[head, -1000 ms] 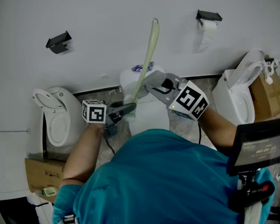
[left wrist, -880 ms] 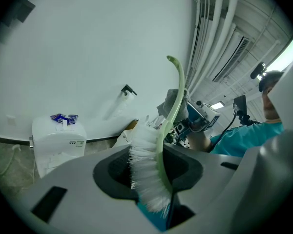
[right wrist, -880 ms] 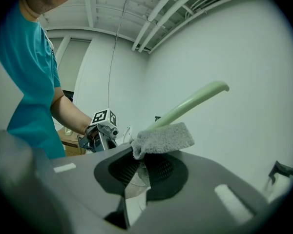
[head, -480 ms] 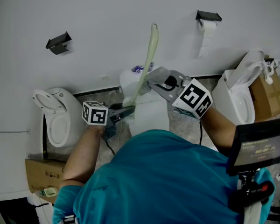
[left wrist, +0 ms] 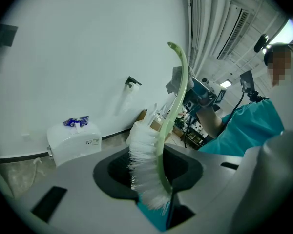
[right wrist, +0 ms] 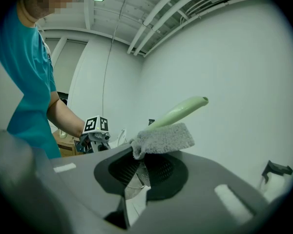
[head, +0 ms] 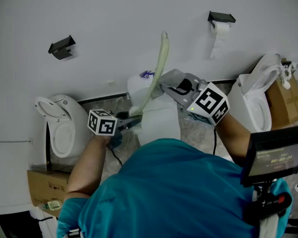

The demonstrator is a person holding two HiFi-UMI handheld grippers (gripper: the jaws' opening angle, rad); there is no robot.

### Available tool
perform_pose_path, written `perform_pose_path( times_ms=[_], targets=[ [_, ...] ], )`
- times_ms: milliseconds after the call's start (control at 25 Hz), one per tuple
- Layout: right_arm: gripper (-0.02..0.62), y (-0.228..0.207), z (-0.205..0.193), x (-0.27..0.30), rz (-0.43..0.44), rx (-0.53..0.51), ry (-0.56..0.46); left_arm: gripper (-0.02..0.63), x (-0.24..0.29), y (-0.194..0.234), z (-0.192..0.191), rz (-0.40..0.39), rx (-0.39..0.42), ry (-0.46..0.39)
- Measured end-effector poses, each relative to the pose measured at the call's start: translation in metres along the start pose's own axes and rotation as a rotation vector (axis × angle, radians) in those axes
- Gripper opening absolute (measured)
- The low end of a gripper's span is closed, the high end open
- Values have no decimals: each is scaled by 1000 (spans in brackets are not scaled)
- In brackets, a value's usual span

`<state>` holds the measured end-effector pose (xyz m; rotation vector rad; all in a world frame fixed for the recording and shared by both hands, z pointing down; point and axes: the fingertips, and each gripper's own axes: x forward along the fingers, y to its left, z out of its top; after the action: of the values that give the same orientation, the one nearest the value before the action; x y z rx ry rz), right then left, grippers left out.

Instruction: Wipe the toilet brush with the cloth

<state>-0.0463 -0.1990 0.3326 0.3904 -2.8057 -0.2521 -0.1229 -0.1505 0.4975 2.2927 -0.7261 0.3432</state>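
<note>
Toilet brush (left wrist: 164, 133), curved green handle (right wrist: 178, 112), white bristles (left wrist: 142, 160), fuzzy cloth (right wrist: 166, 139)

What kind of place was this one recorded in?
Likely a mock-up or training washroom rather than a real one. A left toilet and a right toilet stand unpartitioned along one wall, a paper roll hangs above, and a cardboard box sits beside them.

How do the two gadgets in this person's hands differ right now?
The left hand-held gripper clamps the toilet brush by its bristle end; the right hand-held gripper pinches a grey cloth. The left one sits low by the brush head; the right one is higher, with the cloth against the handle. Both are shut on something.
</note>
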Motion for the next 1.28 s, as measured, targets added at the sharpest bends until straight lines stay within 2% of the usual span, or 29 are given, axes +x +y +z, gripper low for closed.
perform_pose_path(
  times_ms=[840,1280],
  targets=[
    [35,-29,13,-24,-65,11,-49,149,-1,21,-28,100,85,121],
    [35,-49,32,-45,-50,86,-153,149,-1,26,-39,109,100,156]
  ],
)
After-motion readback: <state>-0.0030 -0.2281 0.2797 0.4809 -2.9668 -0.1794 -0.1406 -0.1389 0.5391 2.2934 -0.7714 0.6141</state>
